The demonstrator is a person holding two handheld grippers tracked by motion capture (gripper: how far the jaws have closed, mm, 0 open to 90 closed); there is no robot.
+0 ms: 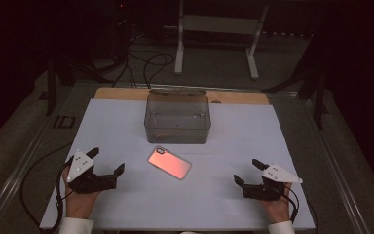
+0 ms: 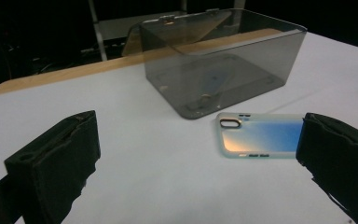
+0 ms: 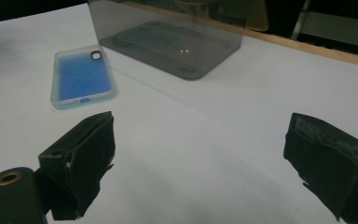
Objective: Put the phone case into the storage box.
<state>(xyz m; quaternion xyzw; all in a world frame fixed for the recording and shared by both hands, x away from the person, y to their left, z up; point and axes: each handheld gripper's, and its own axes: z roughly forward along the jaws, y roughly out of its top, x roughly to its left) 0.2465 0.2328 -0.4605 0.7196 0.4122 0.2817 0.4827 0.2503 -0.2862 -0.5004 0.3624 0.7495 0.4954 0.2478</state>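
Desk [image 1: 126, 122]: a wide surface covered by a white sheet is seen in the high view, with a strip of bare wood showing along its far edge.

Box [image 1: 177, 119]: a clear, smoke-tinted plastic container is set upright on the far middle of the desk; its lid is seen raised at the back. It is also seen in the left gripper view [image 2: 223, 65] and in the right gripper view [image 3: 168, 37]. Small marks can be made out on its floor, but they cannot be identified.

Left gripper [image 1: 108, 163]: it is held in a hand at the near left of the desk, resting on or just above the sheet. Its jaws are spread wide and nothing is held between them. In the left gripper view [image 2: 198, 158] bare sheet is seen between the jaws.

Right gripper [image 1: 248, 171]: it is held in a hand at the near right of the desk. Its jaws are likewise spread wide, with nothing gripped; in the right gripper view [image 3: 200, 163] bare sheet is seen between them.

Phone case [image 1: 169, 163]: it is laid flat on the sheet, just in front of the box and apart from it, between the two grippers and touched by neither. Its camera cut-out is turned toward the box. It appears pinkish in the high view and blue in the left gripper view [image 2: 256, 135] and the right gripper view [image 3: 81, 77].
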